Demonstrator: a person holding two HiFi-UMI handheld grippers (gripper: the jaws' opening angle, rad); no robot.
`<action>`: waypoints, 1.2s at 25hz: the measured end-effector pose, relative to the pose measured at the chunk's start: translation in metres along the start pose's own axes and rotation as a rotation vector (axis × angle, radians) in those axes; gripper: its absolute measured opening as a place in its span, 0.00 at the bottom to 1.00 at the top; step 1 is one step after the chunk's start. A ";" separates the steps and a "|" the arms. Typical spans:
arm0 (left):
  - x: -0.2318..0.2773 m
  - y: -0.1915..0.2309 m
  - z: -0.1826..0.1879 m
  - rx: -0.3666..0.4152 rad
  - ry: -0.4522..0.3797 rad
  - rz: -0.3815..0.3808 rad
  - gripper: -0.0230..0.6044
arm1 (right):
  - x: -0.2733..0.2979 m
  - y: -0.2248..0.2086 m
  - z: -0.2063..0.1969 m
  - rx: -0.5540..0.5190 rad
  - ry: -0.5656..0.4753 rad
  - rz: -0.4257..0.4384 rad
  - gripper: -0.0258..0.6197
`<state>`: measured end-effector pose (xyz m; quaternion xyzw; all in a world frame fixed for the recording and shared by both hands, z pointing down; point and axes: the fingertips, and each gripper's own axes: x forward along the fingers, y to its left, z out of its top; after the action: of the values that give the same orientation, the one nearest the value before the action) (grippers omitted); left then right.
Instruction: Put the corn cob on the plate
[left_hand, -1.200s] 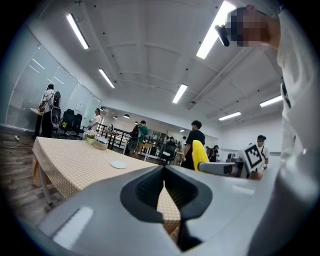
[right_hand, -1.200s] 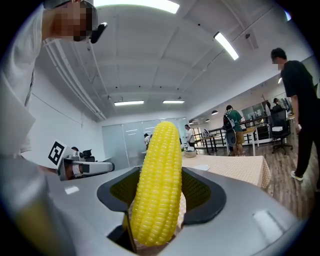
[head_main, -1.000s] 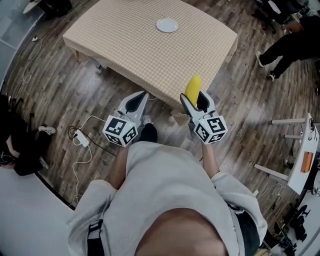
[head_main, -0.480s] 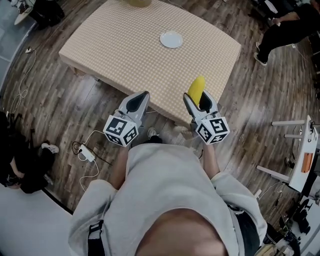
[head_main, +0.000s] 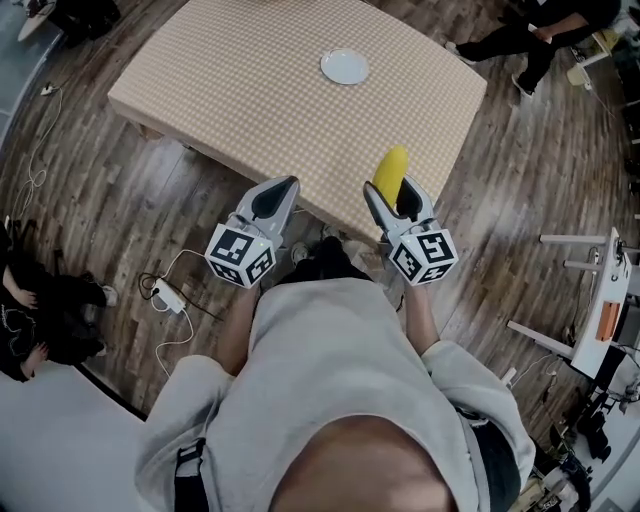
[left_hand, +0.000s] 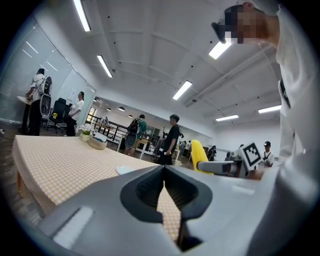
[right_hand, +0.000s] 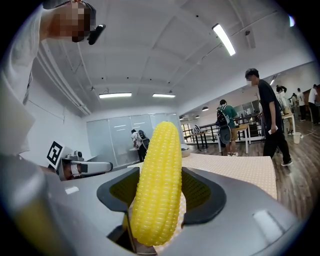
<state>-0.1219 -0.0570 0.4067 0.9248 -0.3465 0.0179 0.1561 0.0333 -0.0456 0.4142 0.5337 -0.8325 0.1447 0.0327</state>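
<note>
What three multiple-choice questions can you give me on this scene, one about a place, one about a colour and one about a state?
1. Where is the plate?
A. On the checked table
B. On the floor
C. On a shelf

2. What colour is the corn cob?
A. Green
B. White
C. Yellow

3. How is the right gripper?
A. Open and empty
B. Shut on the corn cob
C. Shut on the plate

Answers:
1 A: the head view shows it on the far part of the tabletop.
2 C: the head view and the right gripper view both show yellow kernels.
3 B: the cob stands clamped between its jaws.
</note>
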 end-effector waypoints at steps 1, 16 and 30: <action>0.001 0.000 -0.001 -0.002 0.003 0.000 0.05 | 0.001 -0.001 -0.001 0.003 0.002 0.002 0.44; 0.080 0.014 0.017 0.028 0.009 0.021 0.05 | 0.042 -0.065 0.012 0.024 -0.012 0.039 0.44; 0.171 0.027 0.046 0.078 0.031 0.019 0.05 | 0.089 -0.129 0.051 0.051 -0.078 0.074 0.44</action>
<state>-0.0128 -0.1983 0.3949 0.9265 -0.3518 0.0470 0.1248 0.1161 -0.1879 0.4101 0.5083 -0.8485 0.1461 -0.0189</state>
